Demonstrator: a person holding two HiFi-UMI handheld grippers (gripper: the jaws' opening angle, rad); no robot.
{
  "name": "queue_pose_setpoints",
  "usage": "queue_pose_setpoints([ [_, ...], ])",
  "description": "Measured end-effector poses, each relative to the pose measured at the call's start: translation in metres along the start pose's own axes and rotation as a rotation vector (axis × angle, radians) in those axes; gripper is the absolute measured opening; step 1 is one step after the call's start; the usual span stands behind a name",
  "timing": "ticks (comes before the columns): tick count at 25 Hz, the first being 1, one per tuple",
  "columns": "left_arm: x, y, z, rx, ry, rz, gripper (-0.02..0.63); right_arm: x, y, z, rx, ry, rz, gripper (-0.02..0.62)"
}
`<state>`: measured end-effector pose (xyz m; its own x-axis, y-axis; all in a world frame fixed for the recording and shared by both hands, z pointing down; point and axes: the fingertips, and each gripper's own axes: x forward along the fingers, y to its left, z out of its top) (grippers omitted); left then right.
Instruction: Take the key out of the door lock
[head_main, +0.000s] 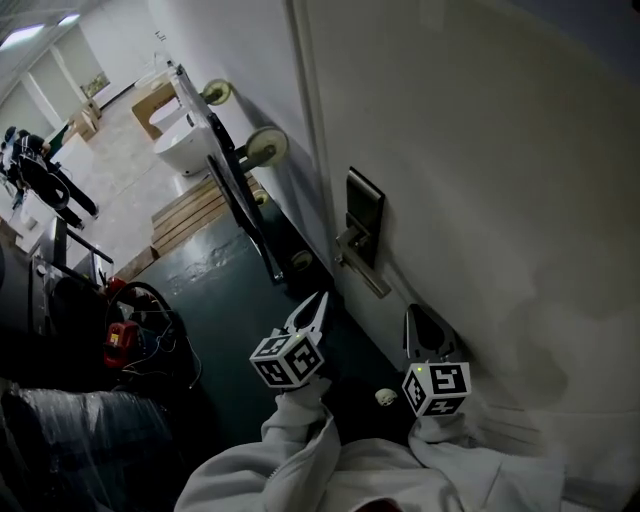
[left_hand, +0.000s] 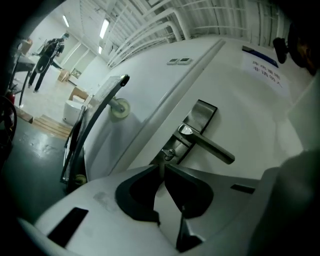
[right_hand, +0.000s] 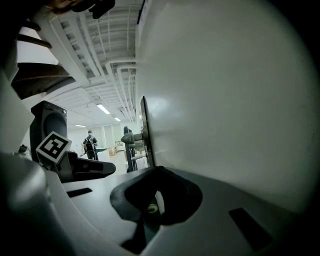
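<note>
Key sits in the door lock, at twelve o'clock ahead of the left gripper, whose jaws are closed on nothing. The right gripper is likewise closed and empty, so the pull is not yet begun.

- Door: plain white.
- Lock plate: dark grey.
- Lever handle and key: silvery.
- Floor: dark green.
- Left gripper and right gripper: white bodies, black-and-white square markers on their cubes.
- Sleeves: pale grey.
- Pallets: light wood.
</note>
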<state>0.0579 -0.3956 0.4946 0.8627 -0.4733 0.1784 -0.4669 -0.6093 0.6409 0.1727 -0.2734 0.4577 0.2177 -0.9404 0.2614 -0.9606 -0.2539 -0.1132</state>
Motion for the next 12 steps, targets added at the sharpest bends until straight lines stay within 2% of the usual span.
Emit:
queue_pose_setpoints([
  [7,0.024,0.002,0.008,-0.222,0.027,-0.128,0.029,-0.009,-0.007,-0.003,0.006,-0.002,-0.105,0.052],
  [9,0.031,0.0,0.01,-0.283,0.039,-0.169,0.112,-0.009,-0.006,-0.003,0.0,-0.001,-0.12,0.052],
  [12,0.041,0.0,0.013,-0.377,0.052,-0.216,0.12,-0.01,-0.003,-0.003,-0.015,0.009,-0.133,0.052],
])
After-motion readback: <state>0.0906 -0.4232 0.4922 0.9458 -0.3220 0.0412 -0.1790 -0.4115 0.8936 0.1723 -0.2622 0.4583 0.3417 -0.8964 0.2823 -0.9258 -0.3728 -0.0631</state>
